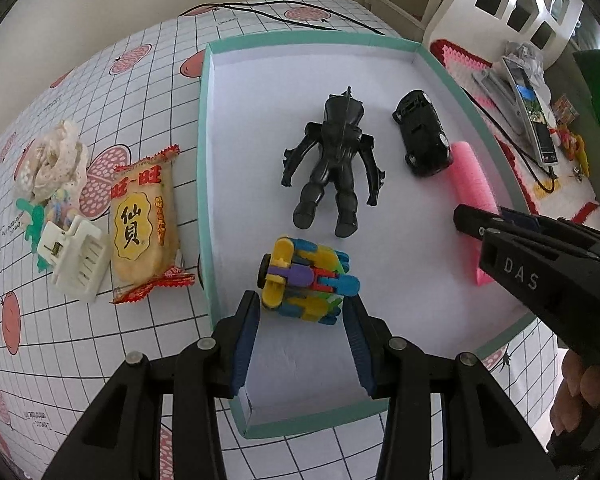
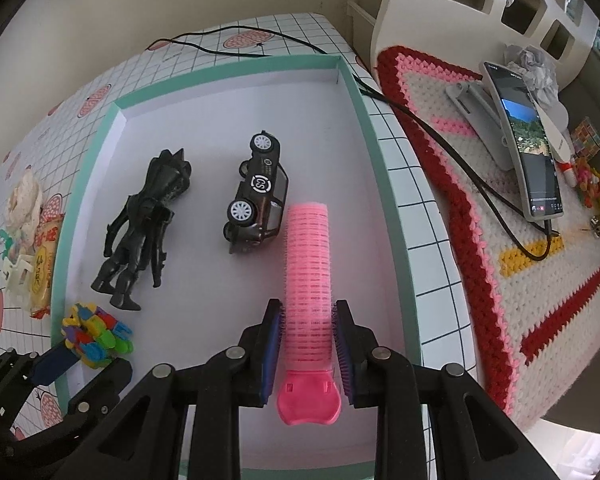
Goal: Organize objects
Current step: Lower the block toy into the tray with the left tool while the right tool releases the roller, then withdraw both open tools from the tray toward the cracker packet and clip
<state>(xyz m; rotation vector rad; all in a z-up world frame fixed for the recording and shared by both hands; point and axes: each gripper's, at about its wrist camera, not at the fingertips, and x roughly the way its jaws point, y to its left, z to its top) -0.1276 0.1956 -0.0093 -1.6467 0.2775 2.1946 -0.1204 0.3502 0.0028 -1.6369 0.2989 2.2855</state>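
Right wrist view: right gripper [image 2: 307,350] clamped on pink hair roller [image 2: 308,276], roller lying in the tray [image 2: 384,184] at 3 o'clock, just beside black toy car [image 2: 258,192]. Left gripper [image 1: 300,336] spread wide, jaws either side of colorful block toy [image 1: 306,276] at 6 o'clock, contact unclear. Black figure [image 1: 334,160] mid-tray. Snack pack [image 1: 146,220], white hair clip [image 1: 76,258] outside on checked tablecloth [image 1: 100,80], 9 o'clock.

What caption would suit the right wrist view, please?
Right gripper closed around pink hair roller inside the tray, beside black toy car.
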